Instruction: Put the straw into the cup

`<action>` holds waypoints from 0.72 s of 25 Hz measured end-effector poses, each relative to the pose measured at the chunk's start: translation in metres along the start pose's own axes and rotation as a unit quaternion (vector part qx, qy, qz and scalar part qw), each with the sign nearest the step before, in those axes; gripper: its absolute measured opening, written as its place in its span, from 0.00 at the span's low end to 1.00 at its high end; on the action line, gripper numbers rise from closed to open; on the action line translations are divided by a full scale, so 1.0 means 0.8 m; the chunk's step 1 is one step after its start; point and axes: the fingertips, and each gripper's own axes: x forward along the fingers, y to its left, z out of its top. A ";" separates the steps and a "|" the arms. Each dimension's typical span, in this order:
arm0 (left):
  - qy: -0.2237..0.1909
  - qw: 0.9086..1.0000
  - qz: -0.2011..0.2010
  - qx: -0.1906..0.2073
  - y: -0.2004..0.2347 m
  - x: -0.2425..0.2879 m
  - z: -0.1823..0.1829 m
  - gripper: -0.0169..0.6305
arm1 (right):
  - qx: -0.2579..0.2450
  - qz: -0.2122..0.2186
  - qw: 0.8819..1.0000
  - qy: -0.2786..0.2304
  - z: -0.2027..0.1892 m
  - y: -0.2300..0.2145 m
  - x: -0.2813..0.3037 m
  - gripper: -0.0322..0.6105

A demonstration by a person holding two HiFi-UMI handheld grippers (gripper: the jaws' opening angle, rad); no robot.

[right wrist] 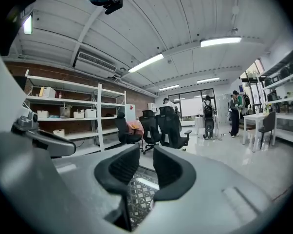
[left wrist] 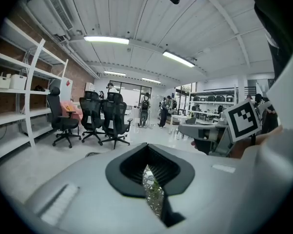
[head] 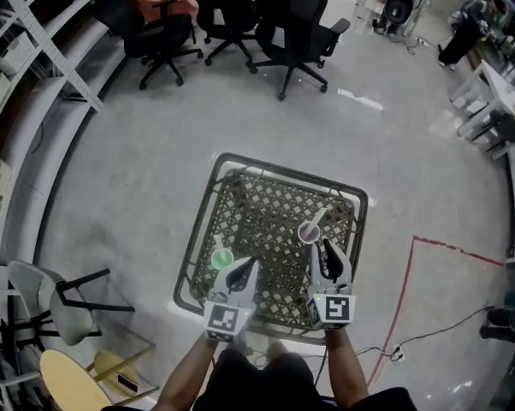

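Note:
In the head view a green cup [head: 221, 259] with a pale straw [head: 216, 245] standing in it sits near the left front of the lattice table [head: 266, 208]. A pink cup [head: 309, 231] with a straw [head: 320, 217] in it stands to its right. My left gripper [head: 237, 274] hovers just right of the green cup; in the left gripper view the left gripper [left wrist: 149, 168] is shut with nothing in it. My right gripper [head: 328, 257] is just behind and right of the pink cup; in the right gripper view the right gripper [right wrist: 146, 167] is open and empty. Neither cup shows in the gripper views.
Black office chairs [head: 232, 24] stand on the floor beyond the table. A grey chair [head: 61, 302] and a wooden stool [head: 69, 384] are at the lower left. A red tape line [head: 407, 289] and a cable [head: 429, 332] run on the floor to the right.

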 end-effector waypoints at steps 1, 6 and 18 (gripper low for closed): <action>-0.004 1.000 0.001 -0.001 -0.002 -0.006 0.006 0.04 | -0.005 0.000 1.000 0.002 0.005 0.003 -0.009 0.19; -0.022 1.000 0.004 0.008 -0.011 -0.047 0.037 0.04 | -0.006 0.004 1.000 -0.009 0.042 0.028 -0.054 0.14; -0.063 0.997 0.027 0.018 -0.013 -0.133 0.097 0.04 | -0.019 0.014 1.000 -0.013 0.089 0.075 -0.127 0.05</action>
